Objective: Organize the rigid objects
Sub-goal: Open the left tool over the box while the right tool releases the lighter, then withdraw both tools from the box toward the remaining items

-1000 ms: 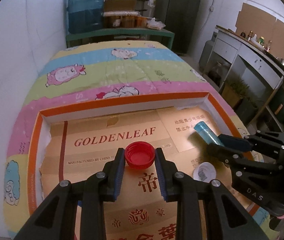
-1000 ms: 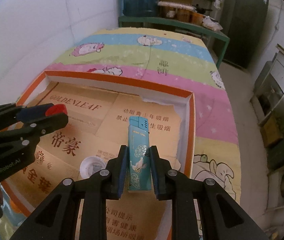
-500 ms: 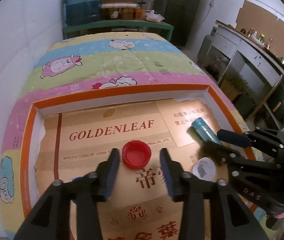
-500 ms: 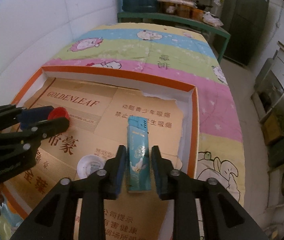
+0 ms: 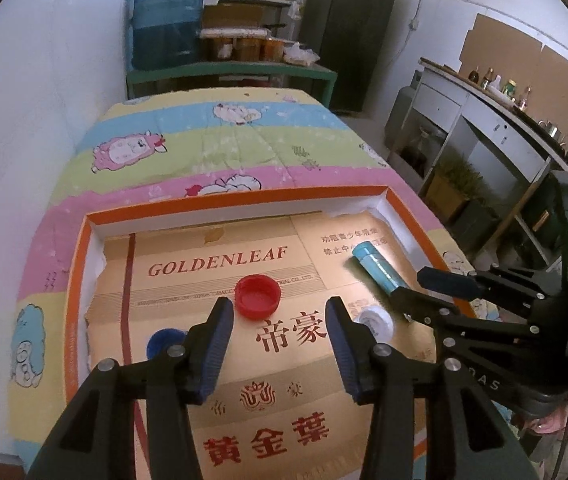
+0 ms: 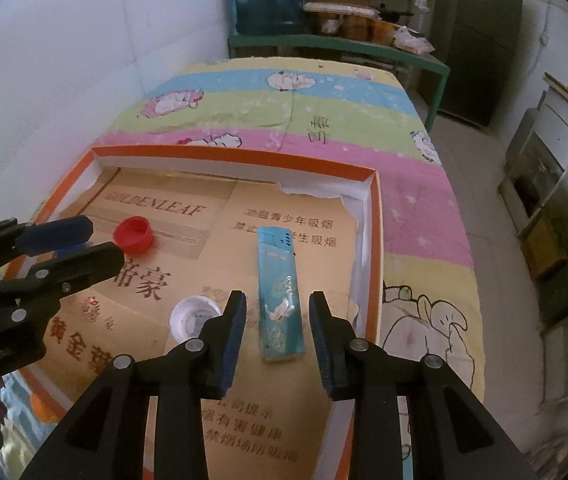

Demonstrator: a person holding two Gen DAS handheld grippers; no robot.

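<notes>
We have just let go with both hands. A second ago our left gripper (image 5: 278, 344) was closed on the round red plastic bottle cap (image 5: 258, 295) and our right gripper (image 6: 278, 332) was clamped on the slim teal lighter with a bird print (image 6: 280, 294). Now both sets of jaws stand wide apart and hold nothing.

The red cap lies open side up on the gold printed cardboard sheet (image 5: 220, 264) that lines the shallow orange-rimmed tray (image 5: 240, 198). It sits just under the "GOLDENLEAF" lettering, ahead of the left fingertips and clear of them. The lighter lies flat on the same cardboard towards the tray's right wall, its lower end between the right gripper's fingers without touching either.

Two more pieces rest on the cardboard: a white plastic bottle cap (image 6: 195, 316) just left of the right gripper, and a blue bottle cap (image 5: 164, 342) partly hidden behind the left gripper's left finger. The tray itself sits on a bed with a striped cartoon-sheep quilt (image 5: 220, 140).

We judge that both placements are done. The lighter and red cap look settled, so what likely remains is the white and blue caps, if they are to be moved at all.
</notes>
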